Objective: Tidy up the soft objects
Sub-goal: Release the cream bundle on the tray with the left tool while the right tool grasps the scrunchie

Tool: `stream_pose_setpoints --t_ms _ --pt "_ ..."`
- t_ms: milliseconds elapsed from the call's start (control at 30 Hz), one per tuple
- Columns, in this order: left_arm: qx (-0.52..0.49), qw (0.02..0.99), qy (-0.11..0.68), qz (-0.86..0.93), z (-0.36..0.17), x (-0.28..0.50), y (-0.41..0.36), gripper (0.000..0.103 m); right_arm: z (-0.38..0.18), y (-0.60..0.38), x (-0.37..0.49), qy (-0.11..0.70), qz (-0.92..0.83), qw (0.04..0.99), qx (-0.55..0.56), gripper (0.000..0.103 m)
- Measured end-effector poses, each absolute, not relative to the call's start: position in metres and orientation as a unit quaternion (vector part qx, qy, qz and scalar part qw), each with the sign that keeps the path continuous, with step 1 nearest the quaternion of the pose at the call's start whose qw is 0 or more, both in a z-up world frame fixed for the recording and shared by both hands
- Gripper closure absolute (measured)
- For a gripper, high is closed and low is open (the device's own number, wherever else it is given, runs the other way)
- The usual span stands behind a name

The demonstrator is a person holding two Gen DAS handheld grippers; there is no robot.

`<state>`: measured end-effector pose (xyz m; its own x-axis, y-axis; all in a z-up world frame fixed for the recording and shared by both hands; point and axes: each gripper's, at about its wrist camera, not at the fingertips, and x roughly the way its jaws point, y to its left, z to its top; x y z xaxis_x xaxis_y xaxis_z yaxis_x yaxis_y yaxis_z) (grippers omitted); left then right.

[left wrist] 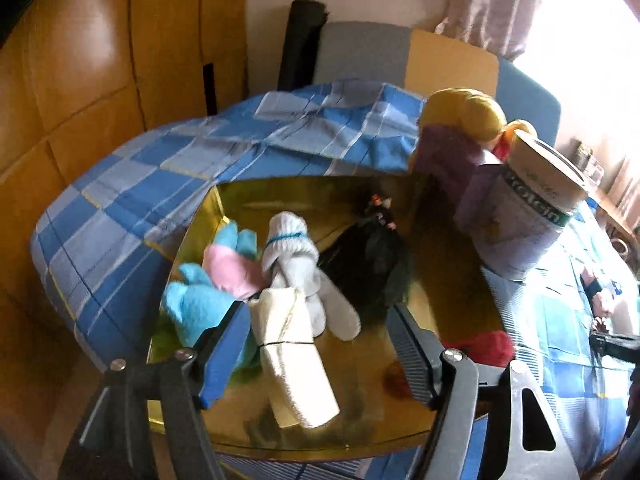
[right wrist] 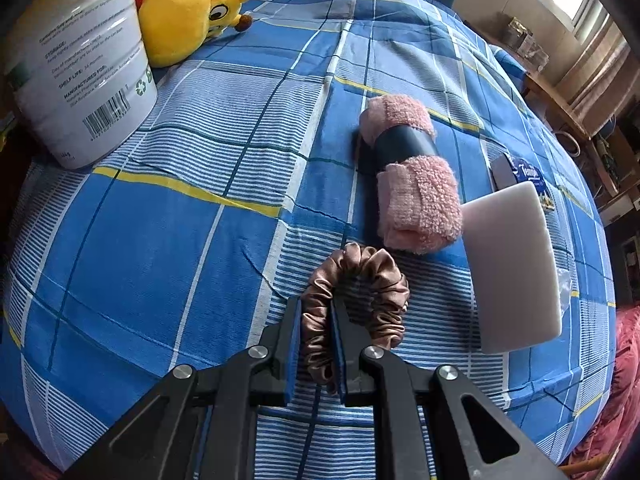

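Observation:
In the left wrist view my left gripper [left wrist: 316, 314] stands open over a shiny gold tray [left wrist: 440, 280]. A cream rolled cloth [left wrist: 292, 360] lies between its fingers, beside the left pad, and is not squeezed. Behind it in the tray lie a white sock bundle [left wrist: 296, 248], a blue and pink plush piece [left wrist: 200, 300] and a black fuzzy item [left wrist: 368, 264]. In the right wrist view my right gripper [right wrist: 317, 308] is shut on one side of a brown satin scrunchie [right wrist: 360, 280], low over the blue checked bedspread [right wrist: 160, 240].
A pink towel roll with a dark band [right wrist: 416, 200], a pale flat block [right wrist: 516, 272] and a tissue pack [right wrist: 528, 172] lie past the scrunchie. A tall white can [right wrist: 80, 68] and a yellow plush toy [right wrist: 188, 12] stand at the far left. Something red [left wrist: 488, 344] sits by the tray's right edge.

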<state>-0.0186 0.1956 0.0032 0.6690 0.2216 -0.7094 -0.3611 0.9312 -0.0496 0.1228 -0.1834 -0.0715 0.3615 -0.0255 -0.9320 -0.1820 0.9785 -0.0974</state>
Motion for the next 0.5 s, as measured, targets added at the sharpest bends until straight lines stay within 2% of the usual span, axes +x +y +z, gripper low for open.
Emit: stream_pose_setpoints --t_ms 367,500 --pt "-0.075 0.917 0.367 0.134 0.013 -0.022 0.176 0.031 -0.069 -0.199 0.133 0.563 0.046 0.823 -0.056 0.090" --pt "-0.075 0.917 0.370 0.129 0.012 -0.023 0.175 0.031 -0.053 -0.202 0.133 0.531 0.059 0.845 -0.033 0.090"
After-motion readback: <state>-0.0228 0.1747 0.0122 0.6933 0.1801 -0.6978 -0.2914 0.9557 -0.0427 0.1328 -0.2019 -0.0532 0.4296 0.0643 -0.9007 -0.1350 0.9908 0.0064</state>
